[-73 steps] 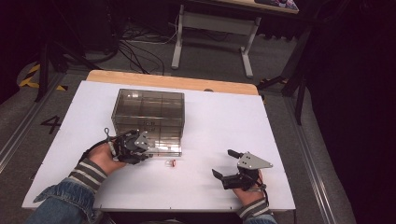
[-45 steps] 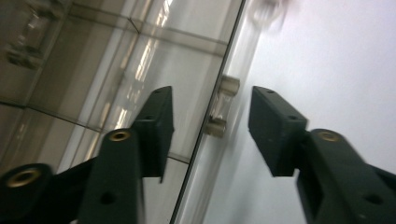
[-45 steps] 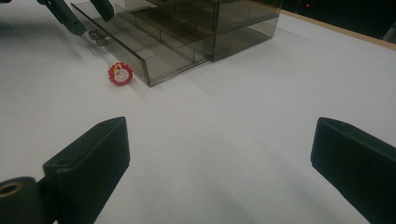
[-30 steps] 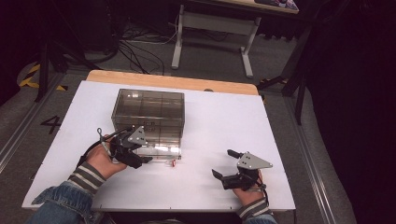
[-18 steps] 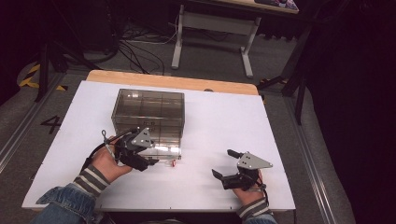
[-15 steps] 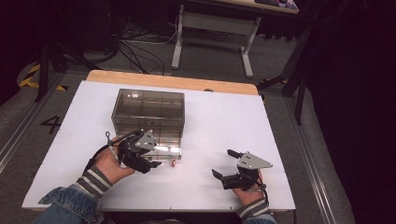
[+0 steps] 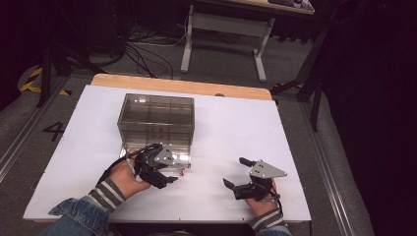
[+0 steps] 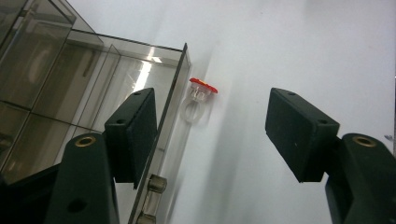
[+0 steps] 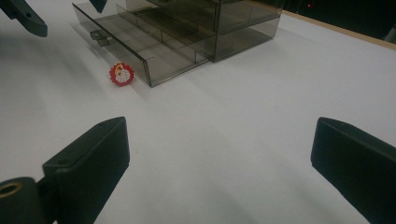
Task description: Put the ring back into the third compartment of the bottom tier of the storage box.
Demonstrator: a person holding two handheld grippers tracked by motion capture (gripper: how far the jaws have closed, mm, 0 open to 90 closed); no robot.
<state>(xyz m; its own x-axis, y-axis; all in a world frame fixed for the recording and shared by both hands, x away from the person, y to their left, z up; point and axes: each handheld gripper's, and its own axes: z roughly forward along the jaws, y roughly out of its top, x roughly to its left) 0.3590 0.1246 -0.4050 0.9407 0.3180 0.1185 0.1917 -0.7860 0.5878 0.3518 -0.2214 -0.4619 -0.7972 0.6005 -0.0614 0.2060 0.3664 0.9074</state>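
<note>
the drawer (image 9: 140, 51) of the smoky box (image 7: 156, 118) is already pulled out, and it looks bare inside. the ring (image 8: 198, 100) with the red top lies on the worktop (image 7: 236, 128) just beside the drawer's front corner, not yet picked up. the left tongs (image 8: 212, 135) hover near it, jaws apart, with the drawer front between them and nothing gripped. the right tongs (image 9: 219, 163) rest well apart, jaws wide. grasping the ring and dropping it in the drawer likely remain, then closing.

My left hand-held gripper (image 8: 210, 135) stands open over the white tabletop (image 8: 303, 42); its left pad overlaps the smoky drawer's front (image 8: 173, 116), and a red-topped clear ring (image 8: 198, 100) lies just beside it.
</note>
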